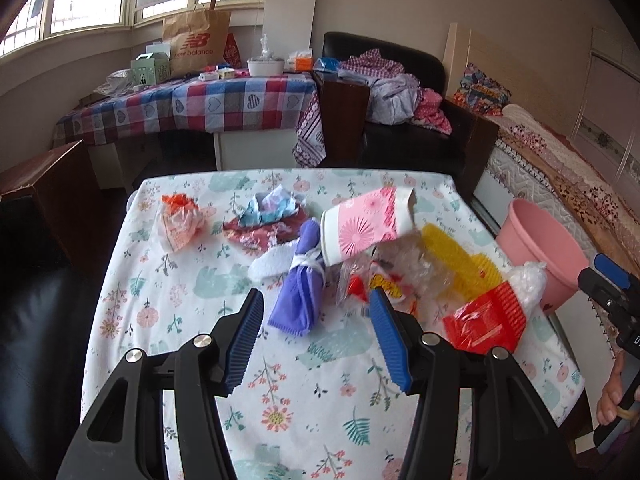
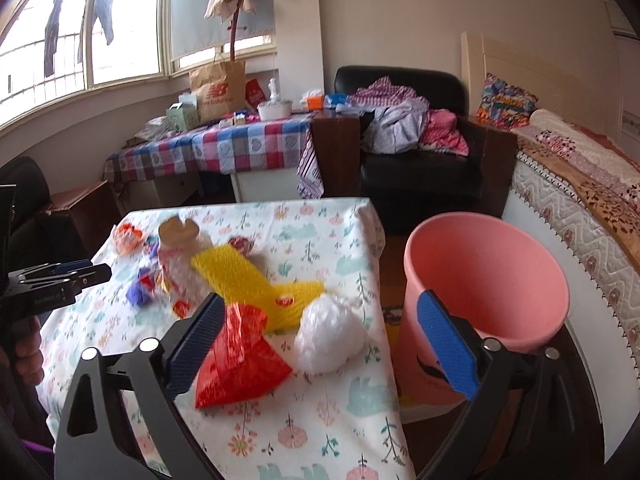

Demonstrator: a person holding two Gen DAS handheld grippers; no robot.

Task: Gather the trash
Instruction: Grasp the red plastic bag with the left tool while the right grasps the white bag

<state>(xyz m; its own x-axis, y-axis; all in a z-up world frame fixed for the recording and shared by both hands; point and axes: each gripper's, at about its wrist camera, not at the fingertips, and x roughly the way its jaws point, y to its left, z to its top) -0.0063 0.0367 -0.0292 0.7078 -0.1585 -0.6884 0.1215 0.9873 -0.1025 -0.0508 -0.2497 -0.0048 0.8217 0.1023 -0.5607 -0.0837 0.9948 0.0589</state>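
Both grippers, left (image 1: 316, 312) and right (image 2: 320, 320), are hanging released. Trash is lying on the table (image 2: 320, 432), bin (image 2: 486, 284) at three o'clock; the red wrapper (image 2: 240, 364), probably light and slippery, wants pinching at its crumpled top.

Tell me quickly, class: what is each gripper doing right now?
Left gripper: open, holding nothing, above the table.
Right gripper: open, holding nothing, near the white bag.
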